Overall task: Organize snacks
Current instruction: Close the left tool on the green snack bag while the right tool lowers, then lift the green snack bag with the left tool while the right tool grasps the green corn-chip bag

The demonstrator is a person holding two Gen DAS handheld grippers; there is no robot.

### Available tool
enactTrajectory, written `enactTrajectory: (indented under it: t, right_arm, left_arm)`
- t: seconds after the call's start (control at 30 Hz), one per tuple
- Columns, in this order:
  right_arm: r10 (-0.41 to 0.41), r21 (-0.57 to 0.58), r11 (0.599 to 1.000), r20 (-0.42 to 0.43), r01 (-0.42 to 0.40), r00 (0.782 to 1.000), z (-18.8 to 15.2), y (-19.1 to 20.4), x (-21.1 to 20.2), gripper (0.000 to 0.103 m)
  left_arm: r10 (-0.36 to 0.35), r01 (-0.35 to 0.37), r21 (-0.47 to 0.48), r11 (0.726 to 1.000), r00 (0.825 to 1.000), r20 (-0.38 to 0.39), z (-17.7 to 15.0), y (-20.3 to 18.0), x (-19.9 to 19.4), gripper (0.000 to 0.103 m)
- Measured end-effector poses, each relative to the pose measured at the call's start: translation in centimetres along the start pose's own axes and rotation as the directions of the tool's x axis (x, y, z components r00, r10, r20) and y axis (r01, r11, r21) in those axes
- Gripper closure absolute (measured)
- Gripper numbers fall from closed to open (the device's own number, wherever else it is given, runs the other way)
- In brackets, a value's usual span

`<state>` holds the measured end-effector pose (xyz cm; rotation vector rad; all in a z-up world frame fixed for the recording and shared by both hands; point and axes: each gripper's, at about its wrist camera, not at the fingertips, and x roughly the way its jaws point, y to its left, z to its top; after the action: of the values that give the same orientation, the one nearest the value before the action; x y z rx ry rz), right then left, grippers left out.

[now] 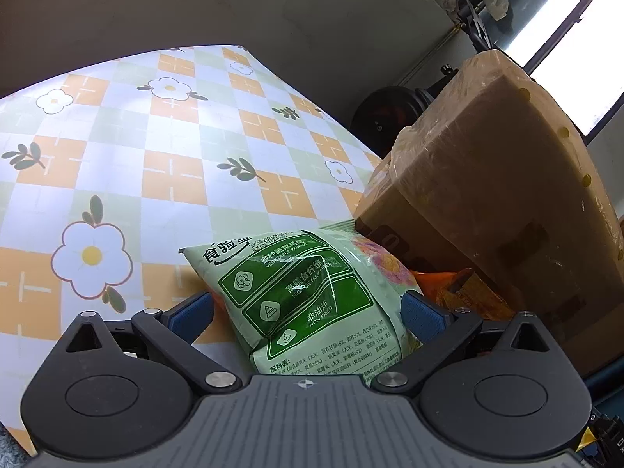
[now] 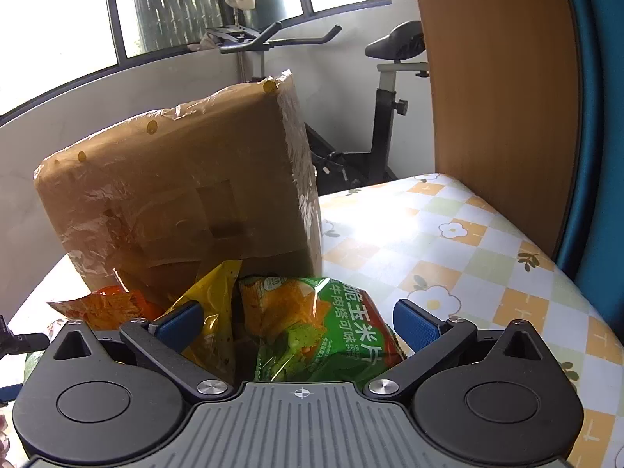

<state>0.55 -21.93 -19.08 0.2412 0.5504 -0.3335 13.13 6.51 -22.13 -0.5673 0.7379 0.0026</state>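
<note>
While both claws stand spread, nothing is pinched yet.
Left gripper (image 1: pixel 308 310): spread around the green bag (image 1: pixel 308 292), just beside the box (image 1: pixel 487 195).
Right gripper (image 2: pixel 298 321): spread around the chip bag (image 2: pixel 323 327), before the box (image 2: pixel 175 195).
Handling: likely light, puffy, slick, crushable; take the flat sealed edge.

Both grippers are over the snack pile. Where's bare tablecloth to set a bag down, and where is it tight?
Left of the pale green bag, the tablecloth lies bare to its far edge. Right of the cardboard box, it is bare up to the wooden panel. Tight: the orange bag, yellow bag and green corn chip bag crowd the box's foot.
</note>
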Motion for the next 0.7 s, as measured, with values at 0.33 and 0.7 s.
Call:
enactTrajectory:
  t: [0.33, 0.7]
  right_arm:
    - [-0.015, 0.037, 0.999, 0.004, 0.015, 1.0, 0.1, -0.6, 0.0, 0.0]
    - [-0.132, 0.085, 0.989, 0.109, 0.123, 0.985, -0.1, -3.5, -0.7, 0.0]
  left_arm:
    - [-0.044, 0.042, 0.072, 0.997, 0.998, 0.038, -0.1, 0.3, 0.6, 0.01]
    - [0.047, -0.103, 0.253, 0.962, 0.975, 0.215, -1.0, 0.1, -4.4, 0.024]
